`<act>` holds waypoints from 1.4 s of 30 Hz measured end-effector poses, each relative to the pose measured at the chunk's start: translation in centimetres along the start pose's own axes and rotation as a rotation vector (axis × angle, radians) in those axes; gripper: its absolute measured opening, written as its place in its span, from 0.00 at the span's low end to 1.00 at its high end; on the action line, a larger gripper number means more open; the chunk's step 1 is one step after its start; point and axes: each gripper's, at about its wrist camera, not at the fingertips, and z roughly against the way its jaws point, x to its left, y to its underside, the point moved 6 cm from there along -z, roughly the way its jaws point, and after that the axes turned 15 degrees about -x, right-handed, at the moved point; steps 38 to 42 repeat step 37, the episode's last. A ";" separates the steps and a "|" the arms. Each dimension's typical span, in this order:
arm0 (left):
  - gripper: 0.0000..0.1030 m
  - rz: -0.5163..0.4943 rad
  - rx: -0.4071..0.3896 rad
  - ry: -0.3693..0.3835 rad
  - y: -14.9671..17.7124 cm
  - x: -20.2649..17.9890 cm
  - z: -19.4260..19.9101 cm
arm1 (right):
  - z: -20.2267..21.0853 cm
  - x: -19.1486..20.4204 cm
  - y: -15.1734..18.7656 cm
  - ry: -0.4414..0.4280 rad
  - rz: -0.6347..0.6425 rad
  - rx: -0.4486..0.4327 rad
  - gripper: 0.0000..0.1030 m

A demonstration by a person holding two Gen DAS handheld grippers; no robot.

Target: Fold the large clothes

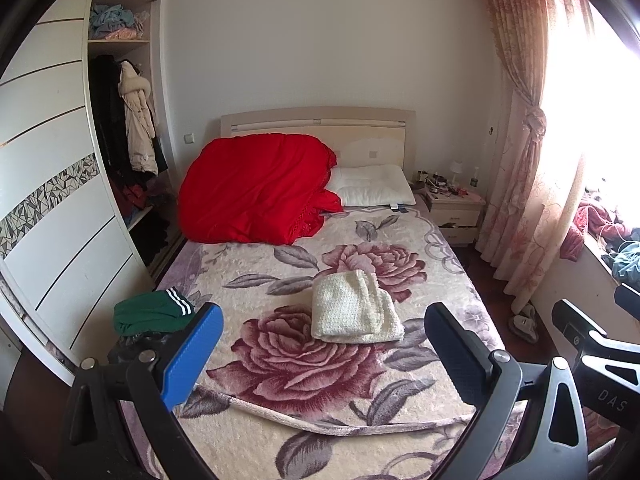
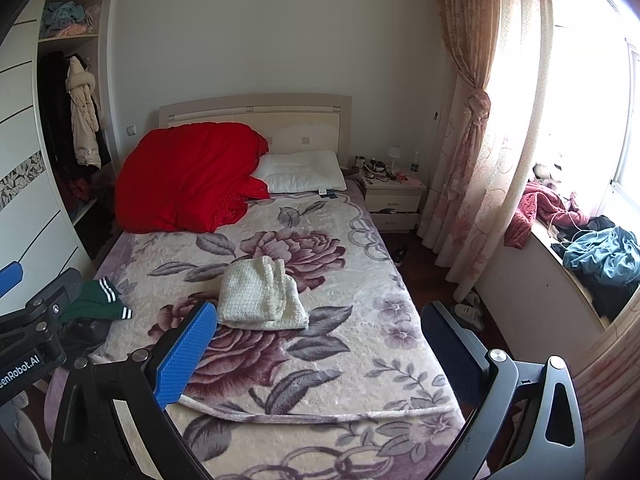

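Both tongs spread, empty: left tongs (image 1: pixel 324 354), right tongs (image 2: pixel 320 350) above bed (image 2: pixel 360 360) foot.

Cream knit (image 1: pixel 354 308) already folded at bed centre, ahead of both.

Green garment (image 1: pixel 154 312), unfolded, at bed's left edge, long axis crosswise; left tongs nearer, likely next pick.

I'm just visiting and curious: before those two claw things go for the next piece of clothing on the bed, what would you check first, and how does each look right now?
1. Left gripper open and empty: ok.
2. Right gripper open and empty: ok.
3. Cream knit garment already folded, lying on the floral blanket: ok.
4. Green striped garment unfolded, bunched near the bed's left edge: not ok, probably next.
5. Bare blanket in front of the cream garment for spreading: ok.
6. What the dark item beside the green garment is: cannot tell.
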 end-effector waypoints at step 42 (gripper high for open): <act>1.00 0.009 -0.021 -0.002 -0.5 0.5 0.1 | -1.4 0.6 -2.2 -0.031 -0.001 -0.009 1.00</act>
